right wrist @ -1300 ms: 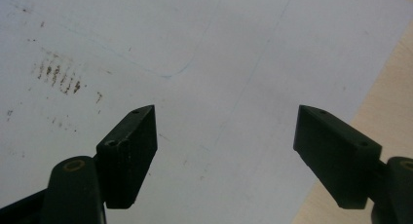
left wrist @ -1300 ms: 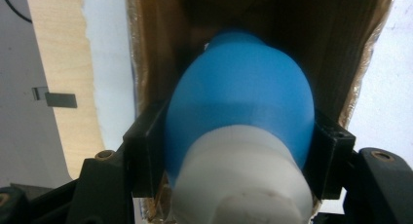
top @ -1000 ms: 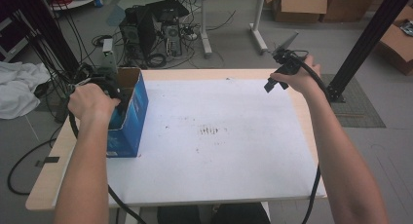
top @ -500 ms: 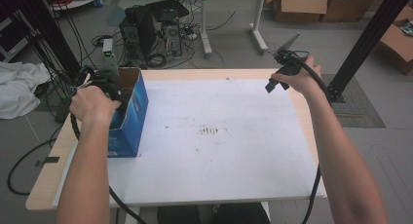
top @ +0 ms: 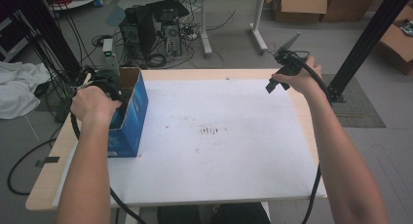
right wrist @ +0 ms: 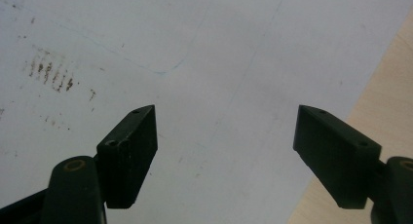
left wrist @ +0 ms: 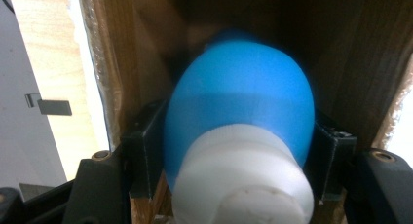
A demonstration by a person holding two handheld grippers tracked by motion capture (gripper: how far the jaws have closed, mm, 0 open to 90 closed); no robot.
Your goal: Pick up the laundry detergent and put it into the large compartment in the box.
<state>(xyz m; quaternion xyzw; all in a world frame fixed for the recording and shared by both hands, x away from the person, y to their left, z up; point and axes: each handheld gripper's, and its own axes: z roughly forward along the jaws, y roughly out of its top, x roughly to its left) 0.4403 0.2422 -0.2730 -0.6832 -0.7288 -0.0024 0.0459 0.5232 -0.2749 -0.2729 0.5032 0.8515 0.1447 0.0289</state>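
Blue bottle (left wrist: 238,102) with a white cap sits pinched between the left gripper's (left wrist: 234,151) jaws inside the open blue box (top: 130,112) at the table's (top: 302,185) left edge, while the right gripper (right wrist: 224,151) hangs spread-jawed over the far right corner.

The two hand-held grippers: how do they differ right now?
The left hand-held gripper is shut on a blue bottle inside the cardboard box; the right hand-held gripper is open and holds nothing. The left reaches into the box; the right hangs over the white sheet. Both have black jaws.
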